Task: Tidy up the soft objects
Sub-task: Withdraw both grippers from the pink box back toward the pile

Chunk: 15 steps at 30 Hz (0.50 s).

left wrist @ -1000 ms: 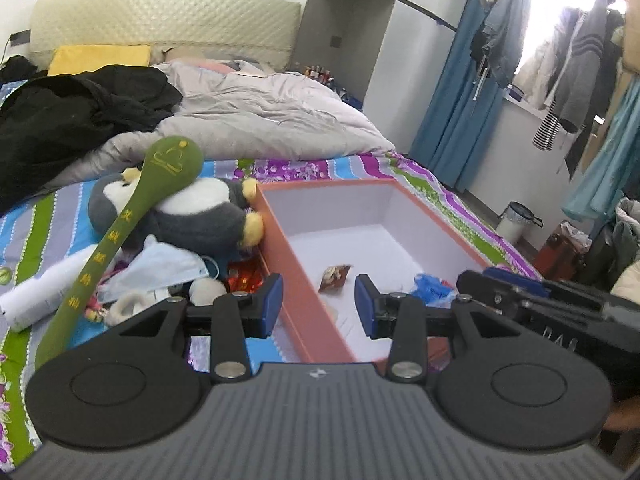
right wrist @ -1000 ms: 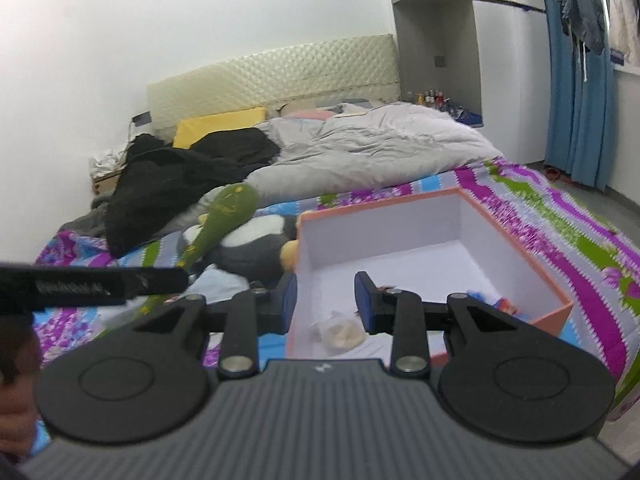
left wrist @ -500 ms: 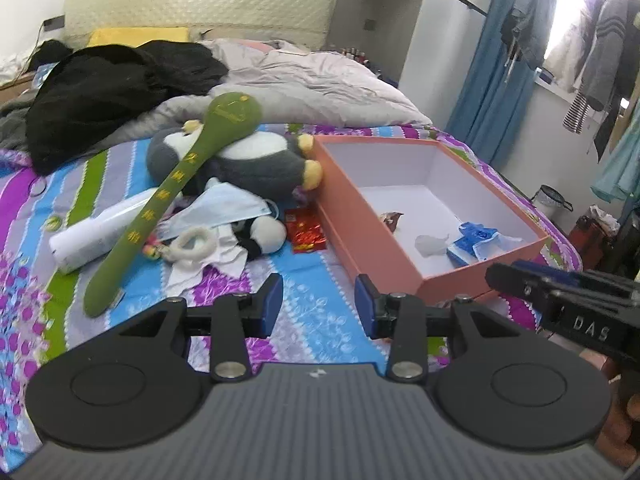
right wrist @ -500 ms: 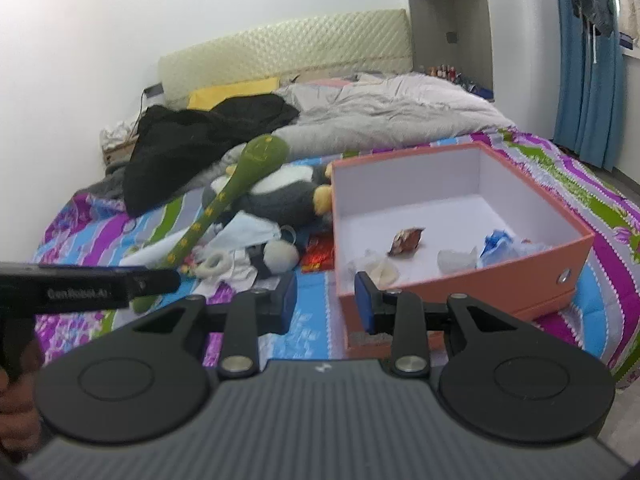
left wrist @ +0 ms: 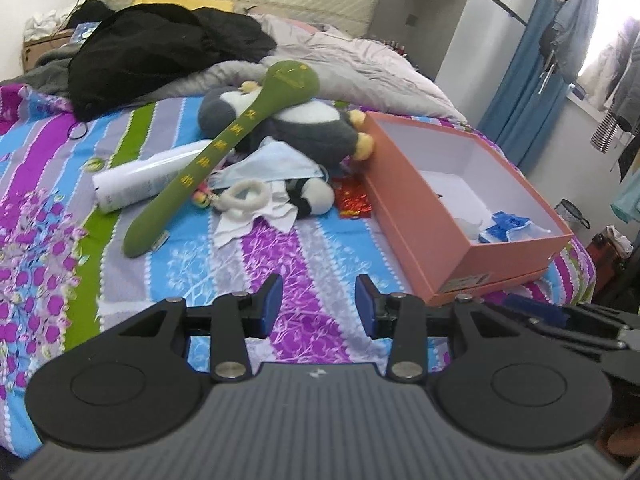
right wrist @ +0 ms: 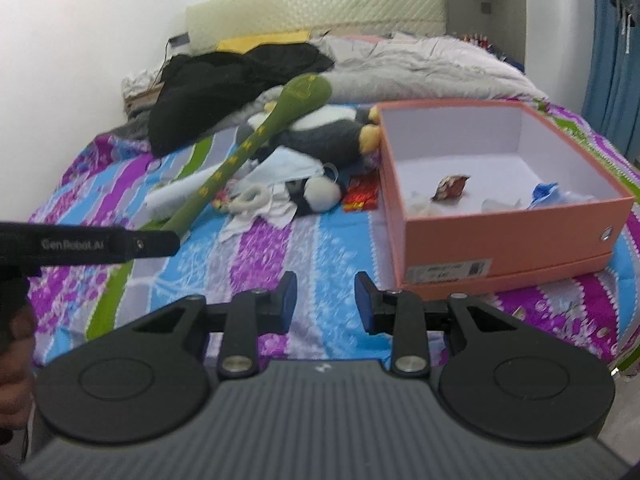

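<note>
Early going: box [right wrist: 508, 236] holds only a few scraps, while penguin [left wrist: 304, 128], green plush [left wrist: 224, 156], mask [left wrist: 276, 164] and cloth [left wrist: 256, 220] lie heaped on the bed beside it, both left gripper [left wrist: 319, 304] and right gripper [right wrist: 325, 300] parted, empty, well short.

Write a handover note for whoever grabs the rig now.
Left gripper: open, holding nothing, above the bedspread.
Right gripper: open, holding nothing, in front of the box.
Box: open on the bed, a few small items inside, including a wrapper and something blue.
Left of the box, in a pile: penguin plush, green plush spoon, face mask, small plush, white tube.
Left: box the soft items.
</note>
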Each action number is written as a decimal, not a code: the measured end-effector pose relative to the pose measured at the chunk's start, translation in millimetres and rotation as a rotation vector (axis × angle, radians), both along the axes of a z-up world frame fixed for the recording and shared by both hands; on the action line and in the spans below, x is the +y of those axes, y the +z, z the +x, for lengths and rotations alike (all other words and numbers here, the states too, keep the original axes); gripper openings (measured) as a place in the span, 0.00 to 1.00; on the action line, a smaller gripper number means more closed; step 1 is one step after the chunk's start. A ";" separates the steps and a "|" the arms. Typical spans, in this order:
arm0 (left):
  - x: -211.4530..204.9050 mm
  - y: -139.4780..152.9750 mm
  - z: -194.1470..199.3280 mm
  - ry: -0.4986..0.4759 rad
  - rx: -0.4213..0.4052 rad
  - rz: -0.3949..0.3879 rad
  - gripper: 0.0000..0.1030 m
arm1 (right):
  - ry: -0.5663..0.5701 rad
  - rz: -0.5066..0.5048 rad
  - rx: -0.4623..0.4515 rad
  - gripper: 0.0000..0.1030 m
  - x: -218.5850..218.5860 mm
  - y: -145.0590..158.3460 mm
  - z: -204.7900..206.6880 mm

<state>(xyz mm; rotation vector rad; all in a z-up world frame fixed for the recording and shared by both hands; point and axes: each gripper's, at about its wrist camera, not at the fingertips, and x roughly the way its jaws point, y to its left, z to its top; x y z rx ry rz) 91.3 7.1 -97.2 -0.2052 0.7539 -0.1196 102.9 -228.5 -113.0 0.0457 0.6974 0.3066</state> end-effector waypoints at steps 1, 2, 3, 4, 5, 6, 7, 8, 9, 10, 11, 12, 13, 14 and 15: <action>0.5 -1.0 -0.5 0.006 0.004 0.005 0.45 | 0.008 0.000 0.007 0.33 2.0 -2.1 0.8; 2.1 -2.2 -0.9 0.014 0.008 0.008 0.45 | 0.012 -0.001 0.014 0.33 3.9 -4.2 1.6; 4.0 -3.2 -0.8 0.022 0.011 0.003 0.46 | 0.015 -0.005 0.019 0.33 5.7 -6.5 3.5; 6.1 -4.5 0.1 0.027 0.013 -0.008 0.49 | 0.019 -0.008 0.021 0.33 7.2 -8.5 4.6; 7.4 -6.8 1.7 0.032 0.017 -0.015 0.50 | 0.024 -0.010 0.022 0.33 8.4 -9.9 6.2; 8.0 -8.8 3.7 0.036 0.021 -0.017 0.50 | 0.028 -0.012 0.024 0.33 10.3 -11.8 8.3; 8.6 -11.4 6.5 0.038 0.026 -0.017 0.50 | 0.033 -0.013 0.026 0.33 11.9 -13.5 10.7; 8.9 -14.2 9.3 0.040 0.030 -0.017 0.50 | 0.036 -0.013 0.029 0.33 12.9 -15.3 13.5; 9.4 -17.6 13.1 0.040 0.036 -0.019 0.50 | 0.038 -0.015 0.030 0.33 14.4 -17.1 16.0; 10.3 -20.3 16.2 0.038 0.041 -0.021 0.50 | 0.042 -0.017 0.031 0.33 16.9 -19.3 18.4; 11.0 -23.3 20.3 0.036 0.046 -0.021 0.50 | 0.045 -0.020 0.032 0.33 19.4 -21.4 21.5; 11.7 -26.2 24.2 0.037 0.050 -0.018 0.50 | 0.046 -0.022 0.033 0.33 21.3 -23.1 23.9; 12.8 -28.8 28.4 0.037 0.054 -0.015 0.50 | 0.048 -0.023 0.034 0.33 23.5 -25.1 27.7; 13.9 -31.1 32.5 0.035 0.056 -0.011 0.50 | 0.050 -0.023 0.035 0.33 25.5 -26.8 31.4; 14.9 -33.5 37.4 0.035 0.060 -0.007 0.50 | 0.053 -0.023 0.036 0.33 27.9 -28.9 36.0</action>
